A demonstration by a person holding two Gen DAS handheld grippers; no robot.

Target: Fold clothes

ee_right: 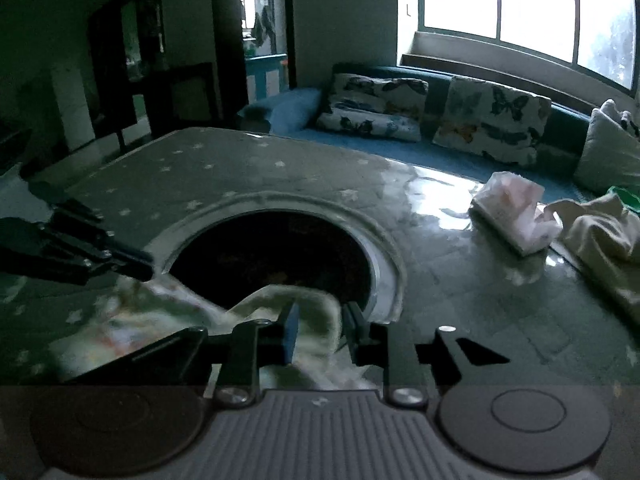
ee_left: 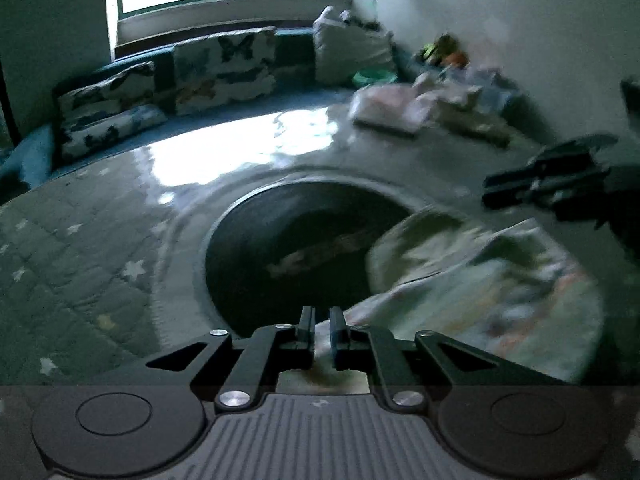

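Note:
A pale printed garment (ee_left: 480,288) lies crumpled on the star-patterned table cover (ee_left: 80,248), partly over a dark round inset (ee_left: 280,240). My left gripper (ee_left: 323,312) sits at the garment's left edge, its jaws nearly together with pale cloth showing in the narrow gap. In the right wrist view the same garment (ee_right: 160,312) has a fold between the jaws of my right gripper (ee_right: 320,312). Those jaws stand apart, and a dark gap separates the cloth from the right finger. Each gripper shows in the other's view: right gripper (ee_left: 490,192), left gripper (ee_right: 144,264).
A folded stack of pale clothes (ee_right: 512,208) and a loose cream garment (ee_right: 600,232) lie at the table's far right. Behind the table runs a blue sofa (ee_right: 288,112) with butterfly cushions (ee_right: 488,120) under a bright window. The dark inset (ee_right: 272,256) is in the table's middle.

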